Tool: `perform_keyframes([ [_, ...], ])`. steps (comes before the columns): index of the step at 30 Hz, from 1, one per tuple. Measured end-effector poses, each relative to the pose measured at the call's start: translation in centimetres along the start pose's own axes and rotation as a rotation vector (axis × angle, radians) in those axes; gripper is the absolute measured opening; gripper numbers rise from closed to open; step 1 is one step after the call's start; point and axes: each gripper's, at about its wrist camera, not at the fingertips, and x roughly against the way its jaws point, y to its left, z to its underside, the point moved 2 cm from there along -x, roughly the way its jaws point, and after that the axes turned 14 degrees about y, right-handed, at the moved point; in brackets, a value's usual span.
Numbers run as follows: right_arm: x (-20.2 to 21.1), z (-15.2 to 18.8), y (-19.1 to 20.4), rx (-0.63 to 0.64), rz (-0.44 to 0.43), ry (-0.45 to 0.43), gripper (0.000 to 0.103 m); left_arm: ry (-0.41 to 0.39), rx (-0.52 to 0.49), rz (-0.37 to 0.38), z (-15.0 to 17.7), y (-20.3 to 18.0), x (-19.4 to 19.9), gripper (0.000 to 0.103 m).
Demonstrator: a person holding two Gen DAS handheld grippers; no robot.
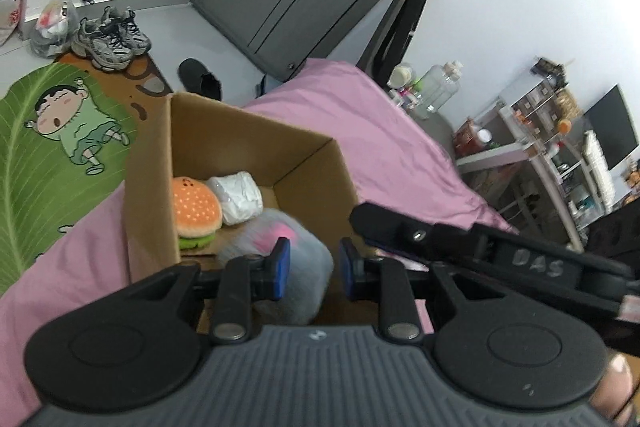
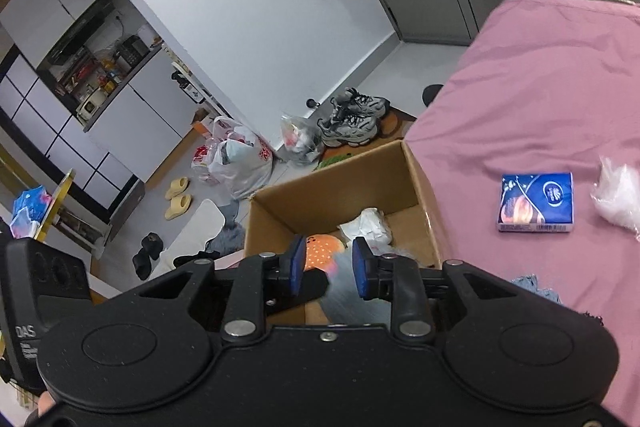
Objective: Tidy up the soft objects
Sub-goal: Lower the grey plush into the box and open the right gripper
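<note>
- Left gripper [image 1: 314, 267] is closest in its own view. Its blue pads sit a little apart, and nothing is pinched between them.
- Right gripper [image 2: 330, 267] has a small gap too. Its pads do not press on anything that I can see.
- A grey fluffy toy [image 1: 304, 267] with a pink spot shows in the gap of each gripper. It is blurry. It is at the near end of the box [image 1: 152, 187], just past the pads.
- I cannot tell if the toy touches a pad.
- Deeper in the box lie a burger toy [image 1: 196, 207] and a white bundle [image 1: 240, 195], side by side and touching.
- The box sits on a pink bed [image 1: 380, 131], at its edge.
- Only the right view shows a blue tissue pack [image 2: 536, 203] on the bed, beside the box. White fluff [image 2: 618, 199] lies just past it, and a bit of blue cloth [image 2: 532, 285] is close to the gripper.
- Only the right view shows yellow slippers [image 2: 178, 195] and full bags [image 2: 236, 159] on the floor.
- Only the left view shows a green mat [image 1: 40, 147] with a cartoon boy, next to the bed. It also shows a shelf and a dark screen [image 1: 608, 131] far off.
- Both views show grey shoes [image 1: 112, 39] by the wall.
- In the left view, a black arm of the right gripper reaches over the box from the right side.
</note>
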Motion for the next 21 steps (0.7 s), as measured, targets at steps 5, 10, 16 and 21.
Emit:
perform_keyframes([
  [5,0.9,0.0,0.2,0.010,0.017,-0.007,0.036,0.013,0.007,-0.010,0.2,0.0,-0.4,0.024],
  [10,2.2,0.1,-0.2,0.007,0.011,-0.022,0.042,-0.007,0.000,-0.037,0.0,-0.5,0.7,0.026],
  [16,4.5,0.8,-0.6,0.067,0.057,-0.055,0.060,-0.078,-0.059,-0.098,0.0,-2.8,2.5,0.034],
  [21,6.2,1.3,-1.8,0.088,0.110,-0.102,0.075,-0.166,-0.113,-0.178,0.2,-5.3,3.3,0.062],
])
